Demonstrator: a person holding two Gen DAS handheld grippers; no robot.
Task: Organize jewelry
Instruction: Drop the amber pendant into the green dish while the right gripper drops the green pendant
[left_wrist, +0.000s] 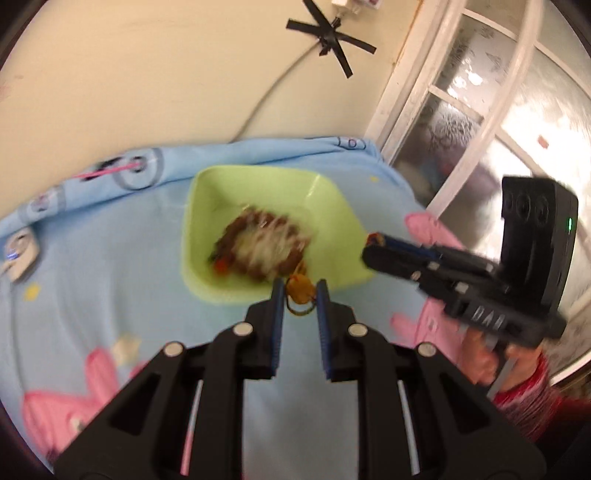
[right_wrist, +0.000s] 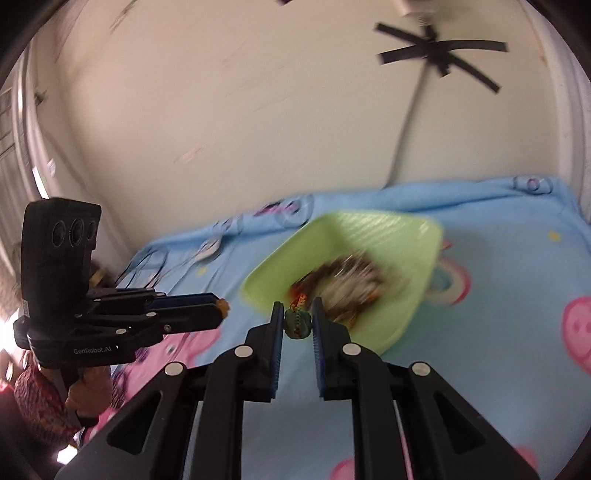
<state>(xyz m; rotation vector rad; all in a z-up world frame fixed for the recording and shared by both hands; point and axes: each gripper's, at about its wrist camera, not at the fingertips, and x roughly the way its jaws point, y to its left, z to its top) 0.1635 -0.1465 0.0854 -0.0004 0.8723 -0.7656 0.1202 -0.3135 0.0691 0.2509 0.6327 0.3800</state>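
Left wrist view: the left gripper (left_wrist: 300, 291) pinches a small orange piece (left_wrist: 298, 290) just over the near edge of the green tray (left_wrist: 258, 177). The right gripper (right_wrist: 298, 320) squeezes a green piece (right_wrist: 297, 323) beside the tray's near corner. The jewelry pile (left_wrist: 262, 245) sits inside. The picture is blurry; a fast tug could snag the pile and spill it onto the blue blanket (left_wrist: 110, 258).
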